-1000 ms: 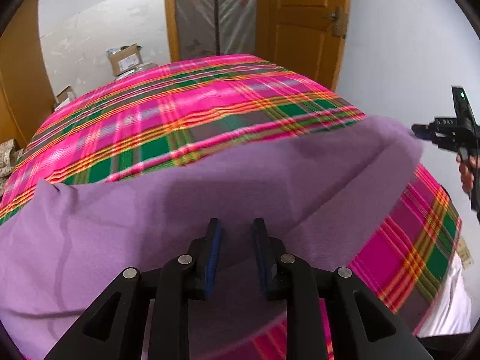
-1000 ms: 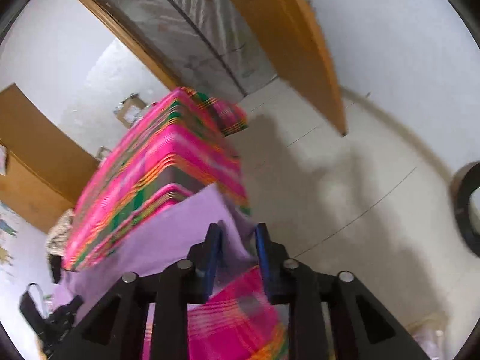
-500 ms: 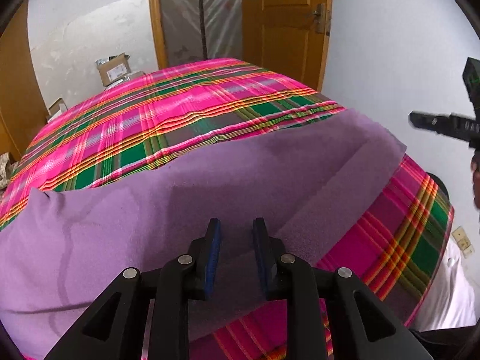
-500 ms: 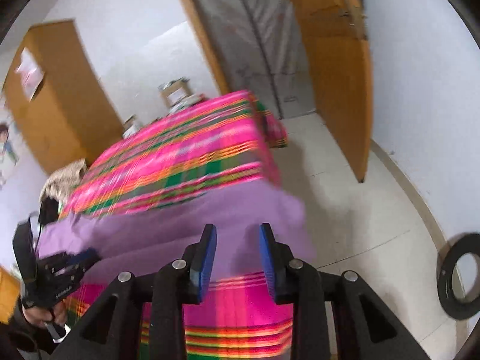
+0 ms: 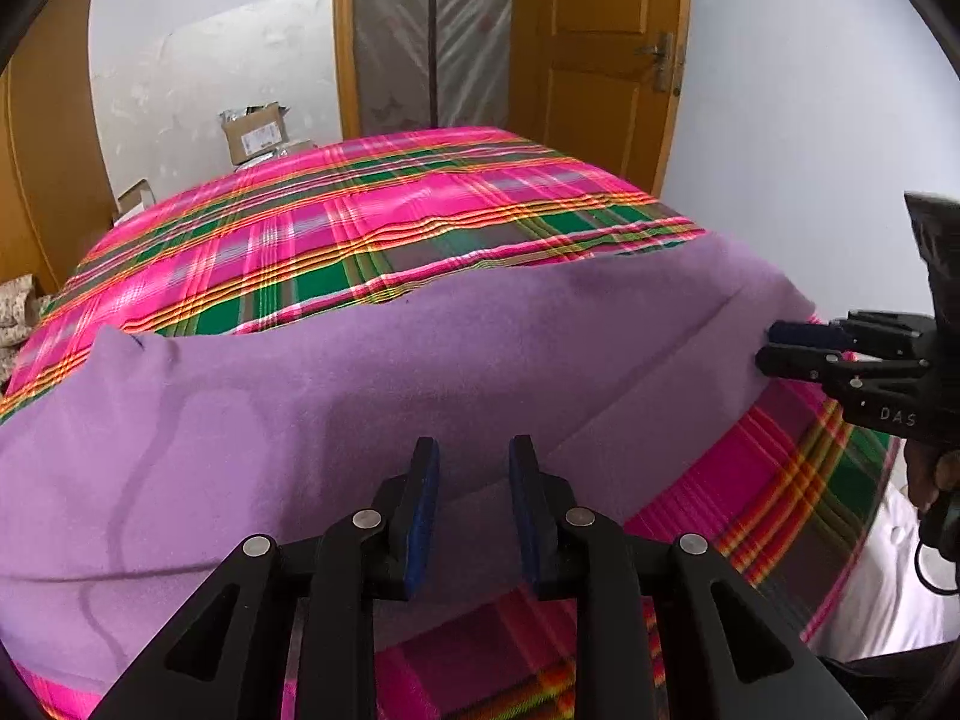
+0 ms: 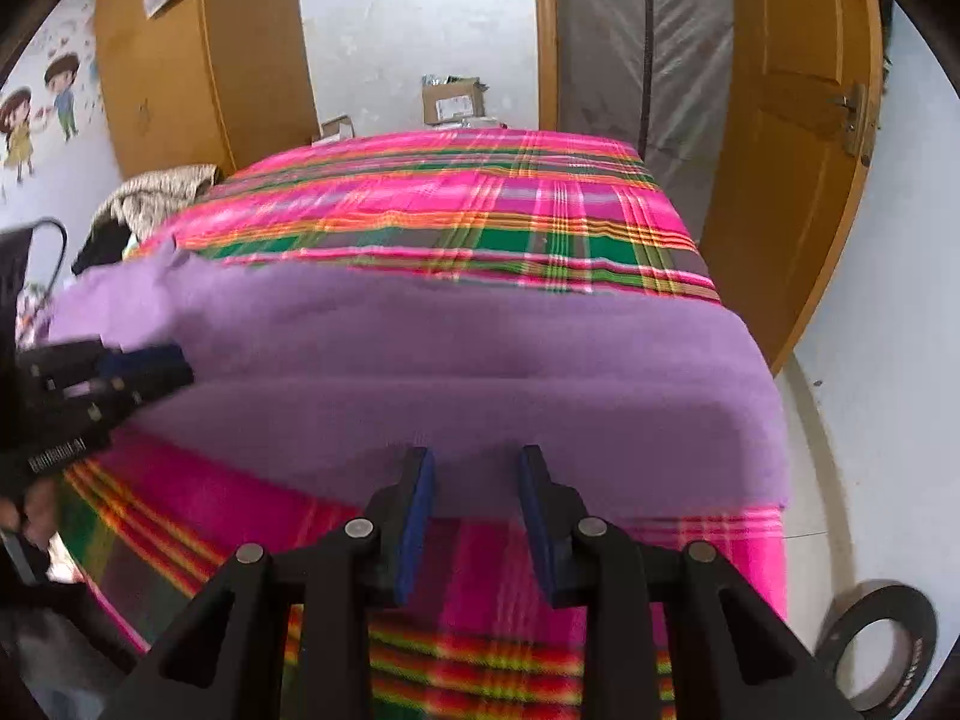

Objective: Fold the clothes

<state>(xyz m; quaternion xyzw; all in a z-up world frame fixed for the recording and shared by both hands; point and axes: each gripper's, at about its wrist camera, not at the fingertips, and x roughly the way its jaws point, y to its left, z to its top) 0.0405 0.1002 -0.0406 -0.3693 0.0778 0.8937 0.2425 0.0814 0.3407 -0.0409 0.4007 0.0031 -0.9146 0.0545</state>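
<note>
Since a second ago my right gripper [image 5: 774, 347] has swung from pointing off past the bed's corner toward the floor to facing squarely across the bed, and it has come in against the right end of the purple cloth [image 5: 372, 384]; my left gripper [image 5: 467, 468] has barely shifted.

From the left wrist, the purple cloth lies spread across the near part of the plaid bed cover [image 5: 384, 228], reaching from the left edge over to the right edge, with a long crease running diagonally toward its right end. My left gripper hovers low over the cloth's near edge, its blue-padded jaws standing a moderate gap apart with nothing between them. At the right edge my right gripper meets the cloth's end; from this side I cannot tell its opening. Beyond the bed's far edge stand a cardboard box [image 5: 255, 132] and a wooden door [image 5: 606, 54].

From the right wrist, the cloth [image 6: 456, 354] covers the near right corner of the bed, folded over on itself along its near side. My right gripper [image 6: 474, 480] is parted just at that folded edge, gripping nothing. My left gripper [image 6: 150, 363] shows at the left edge, touching the cloth. A black tape roll [image 6: 879, 648] lies on the floor to the right.
</note>
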